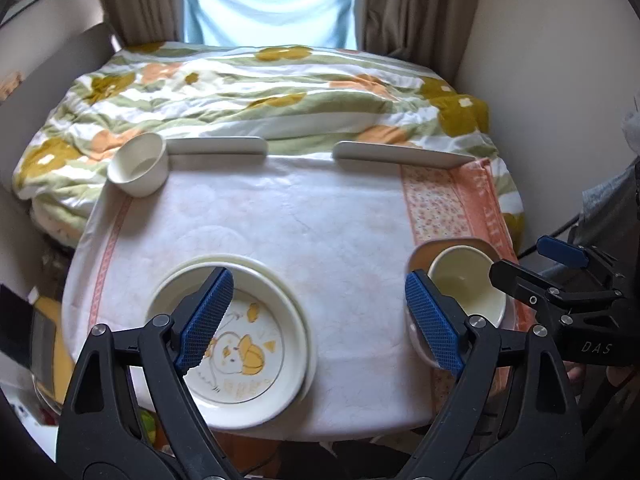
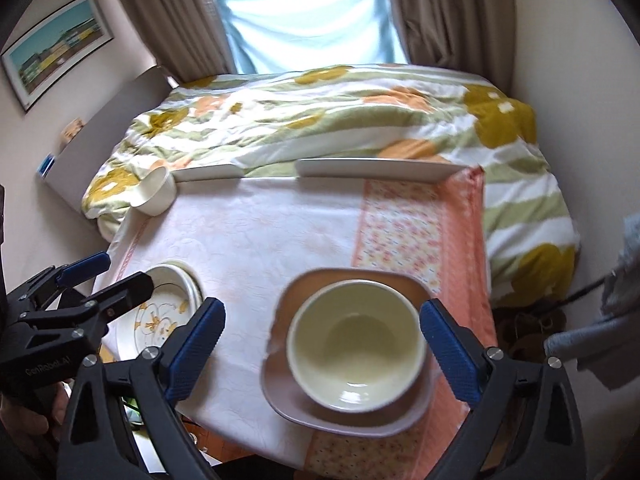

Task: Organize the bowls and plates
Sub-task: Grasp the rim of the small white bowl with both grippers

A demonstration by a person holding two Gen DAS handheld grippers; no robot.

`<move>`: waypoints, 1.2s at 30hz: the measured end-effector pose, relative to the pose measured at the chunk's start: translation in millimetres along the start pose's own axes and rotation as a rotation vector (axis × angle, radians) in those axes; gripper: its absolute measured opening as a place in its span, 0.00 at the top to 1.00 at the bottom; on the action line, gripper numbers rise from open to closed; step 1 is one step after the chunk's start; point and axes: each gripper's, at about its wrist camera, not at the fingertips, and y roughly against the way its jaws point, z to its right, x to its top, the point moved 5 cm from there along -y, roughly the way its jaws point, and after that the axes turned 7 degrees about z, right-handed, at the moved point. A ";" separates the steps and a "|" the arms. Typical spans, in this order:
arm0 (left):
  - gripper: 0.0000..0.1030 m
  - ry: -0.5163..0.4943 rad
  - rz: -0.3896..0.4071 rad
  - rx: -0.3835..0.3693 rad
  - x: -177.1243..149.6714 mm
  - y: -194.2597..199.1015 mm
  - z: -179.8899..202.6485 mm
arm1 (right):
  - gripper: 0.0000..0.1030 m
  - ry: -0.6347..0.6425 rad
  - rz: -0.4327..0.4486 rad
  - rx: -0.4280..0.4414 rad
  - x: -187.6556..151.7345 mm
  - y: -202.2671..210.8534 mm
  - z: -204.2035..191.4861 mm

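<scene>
Our left gripper (image 1: 320, 316) and right gripper (image 2: 322, 354) gape wide, grasping nothing. Lower centre of the right view, a plain cream bowl (image 2: 354, 340) sits on a pinkish square plate (image 2: 280, 392); lower left, a chick-print dish (image 1: 240, 344).

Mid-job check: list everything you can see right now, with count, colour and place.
chick plate: 1, white with yellow print, near left, on a cream plate
cream bowl: 1, near right, on pink square plate
small cup: 1, cream, far left corner
flat plates: 2, white, far edge
tablecloth: 1, white and pink
duvet: 1, floral, behind
left gripper: open, empty
right gripper: open, empty
</scene>
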 end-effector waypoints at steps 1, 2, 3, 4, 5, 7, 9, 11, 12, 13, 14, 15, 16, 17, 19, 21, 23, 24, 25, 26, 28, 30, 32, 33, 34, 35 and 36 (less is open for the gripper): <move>0.15 0.018 0.006 0.021 -1.3 3.7 -9.5 | 0.06 0.021 0.004 0.014 2.0 -2.8 -7.8; 0.15 0.034 0.011 0.042 -2.3 7.4 -18.7 | 0.06 0.041 0.010 0.027 4.4 -5.3 -14.6; 0.15 0.051 0.016 0.063 -2.4 10.8 -28.8 | 0.06 0.063 0.017 0.038 7.5 -8.3 -23.0; 0.14 0.070 0.019 0.085 -2.0 14.1 -40.4 | 0.06 0.083 0.021 0.049 11.0 -11.3 -30.9; 0.13 0.089 0.020 0.103 -1.4 16.5 -50.8 | 0.06 0.102 0.026 0.061 15.4 -14.7 -39.5; 0.13 0.134 0.028 0.140 -0.5 21.0 -76.2 | 0.06 0.140 0.046 0.092 27.6 -21.3 -58.1; 0.13 0.184 0.032 0.169 2.3 22.8 -102.8 | 0.06 0.170 0.061 0.114 42.3 -28.8 -76.7; 0.13 0.234 0.045 0.194 6.8 23.0 -130.2 | 0.06 0.186 0.059 0.151 57.3 -37.2 -94.3; 0.13 0.257 0.050 0.204 9.5 21.9 -144.0 | 0.05 0.197 0.047 0.170 65.3 -43.5 -104.2; 0.13 0.282 0.056 0.213 13.5 19.7 -159.3 | 0.05 0.212 0.025 0.187 72.8 -50.8 -115.6; 0.13 0.303 0.062 0.221 17.8 17.2 -173.0 | 0.05 0.226 0.005 0.202 80.1 -57.6 -126.7; 0.13 0.325 0.068 0.224 22.3 14.8 -186.3 | 0.05 0.234 -0.002 0.215 89.2 -64.9 -138.6; 0.13 0.354 0.077 0.221 28.1 10.8 -201.7 | 0.05 0.239 -0.001 0.227 98.5 -71.2 -149.2; 0.13 0.380 0.085 0.213 32.9 5.4 -214.5 | 0.05 0.244 0.000 0.238 107.4 -77.4 -159.4; 0.13 0.442 0.088 0.188 44.6 -13.2 -242.7 | 0.05 0.254 -0.010 0.250 128.1 -96.9 -180.4; 0.13 0.498 0.081 0.162 53.9 -36.5 -267.1 | 0.05 0.258 -0.055 0.273 147.1 -125.0 -202.0; 0.13 0.562 0.055 0.135 58.5 -68.0 -292.4 | 0.05 0.262 -0.103 0.299 159.5 -155.8 -222.3; 0.13 0.598 0.039 0.122 58.8 -84.4 -303.0 | 0.05 0.272 -0.138 0.296 163.1 -176.3 -232.2; 0.14 0.636 0.024 0.106 58.8 -102.1 -313.8 | 0.06 0.286 -0.169 0.286 163.8 -195.3 -239.2; 0.14 0.664 0.012 0.093 58.3 -117.7 -322.6 | 0.06 0.298 -0.197 0.276 163.5 -213.7 -245.9; 0.19 0.694 -0.021 0.073 57.8 -146.5 -336.6 | 0.20 0.310 -0.272 0.278 156.0 -250.5 -259.3; 0.33 0.706 -0.057 0.048 56.6 -170.9 -340.5 | 0.33 0.308 -0.347 0.307 144.4 -282.4 -270.7; 0.40 0.707 -0.089 0.025 54.5 -189.4 -340.8 | 0.41 0.300 -0.399 0.313 133.2 -306.2 -278.1; 0.44 0.708 -0.101 0.014 53.9 -197.5 -340.7 | 0.45 0.293 -0.421 0.315 128.3 -317.6 -281.9; 0.46 0.709 -0.109 0.006 53.5 -202.9 -341.2 | 0.48 0.287 -0.436 0.320 124.4 -325.9 -285.5; 0.50 0.708 -0.116 0.000 54.0 -208.5 -342.0 | 0.50 0.283 -0.446 0.326 121.5 -333.3 -289.3; 0.53 0.708 -0.119 0.001 54.1 -213.6 -342.3 | 0.54 0.281 -0.454 0.333 118.8 -338.7 -291.5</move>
